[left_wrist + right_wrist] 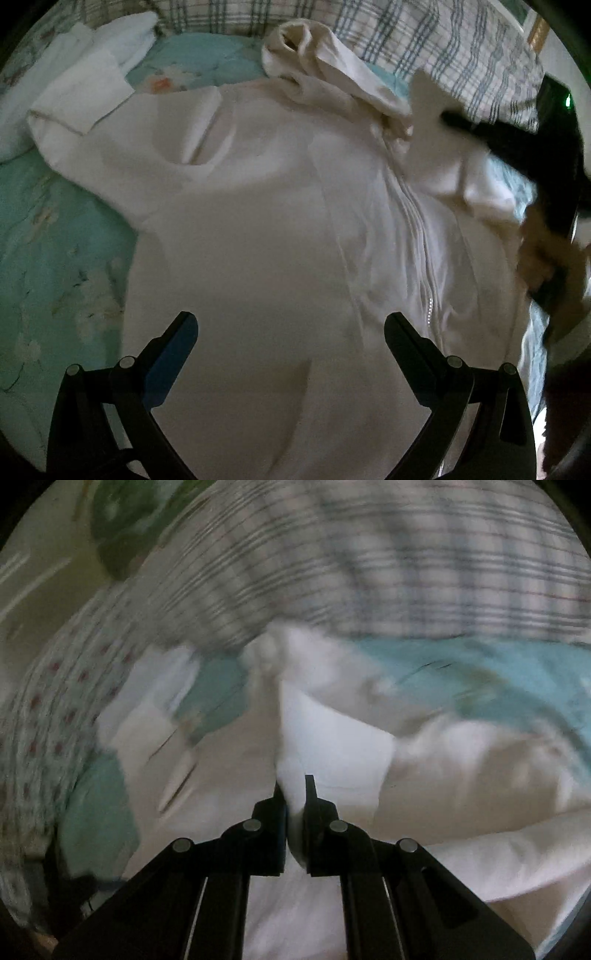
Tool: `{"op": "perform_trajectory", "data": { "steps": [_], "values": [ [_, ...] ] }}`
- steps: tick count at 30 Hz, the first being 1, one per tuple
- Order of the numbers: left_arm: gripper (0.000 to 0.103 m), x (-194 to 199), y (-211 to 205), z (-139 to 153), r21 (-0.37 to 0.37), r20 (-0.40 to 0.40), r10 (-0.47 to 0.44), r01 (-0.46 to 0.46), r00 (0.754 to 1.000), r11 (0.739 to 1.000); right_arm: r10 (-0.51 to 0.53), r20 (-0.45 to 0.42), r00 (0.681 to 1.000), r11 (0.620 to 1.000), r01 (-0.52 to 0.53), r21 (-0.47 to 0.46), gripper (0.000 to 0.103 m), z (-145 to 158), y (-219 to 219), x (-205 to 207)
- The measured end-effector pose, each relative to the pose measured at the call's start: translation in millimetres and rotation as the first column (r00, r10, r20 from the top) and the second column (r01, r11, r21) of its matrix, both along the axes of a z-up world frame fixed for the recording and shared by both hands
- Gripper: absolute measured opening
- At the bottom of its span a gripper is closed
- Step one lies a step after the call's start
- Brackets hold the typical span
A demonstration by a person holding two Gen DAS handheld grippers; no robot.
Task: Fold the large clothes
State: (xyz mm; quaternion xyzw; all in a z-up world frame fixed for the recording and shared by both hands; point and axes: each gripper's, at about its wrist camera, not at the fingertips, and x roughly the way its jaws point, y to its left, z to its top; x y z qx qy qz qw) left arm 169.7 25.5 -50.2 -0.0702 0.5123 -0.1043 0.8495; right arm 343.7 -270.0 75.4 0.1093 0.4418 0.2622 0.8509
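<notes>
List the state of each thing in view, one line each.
White zip-up hooded jacket: spread on the bed, zipper closed, one part lifted.
Left gripper: open, above the jacket.
Right gripper: shut on white jacket fabric.
Plaid pillow: lying beyond the hood.

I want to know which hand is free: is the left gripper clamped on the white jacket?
No: the left gripper hangs with its jaws wide apart above the white jacket, no fabric pinched between them.

Left wrist view looks steeply down, close over the white jacket point(258, 229) on the bed point(55, 236). Right wrist view sits lower, facing the plaid pillow point(369, 561). Both share jacket, bed and pillow
</notes>
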Motion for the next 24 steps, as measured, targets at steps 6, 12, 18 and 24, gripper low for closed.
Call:
{"op": "perform_trajectory", "data": {
  "steps": [6,12,18,24],
  "values": [
    [0.101,8,34,2,-0.138,-0.024,0.016,-0.02,1.0,0.99,0.155,-0.122,0.98,0.988,-0.157,-0.009,0.013,-44,58,-29],
    [0.101,56,23,-2,-0.235,-0.048,-0.069,0.056,0.996,0.971,0.205,-0.198,0.959,0.979,-0.202,0.036,0.062,-61,50,-54],
    [0.099,123,-35,-23,-0.226,-0.109,-0.208,0.179,0.972,0.957,0.089,-0.169,0.982,0.995,-0.082,0.052,0.062,-43,2,-78],
    [0.052,134,-95,-35,-0.042,-0.058,-0.329,0.327,0.942,0.944,-0.117,-0.152,0.981,0.991,0.127,0.053,0.062,-26,-65,-106]
  ]
}}
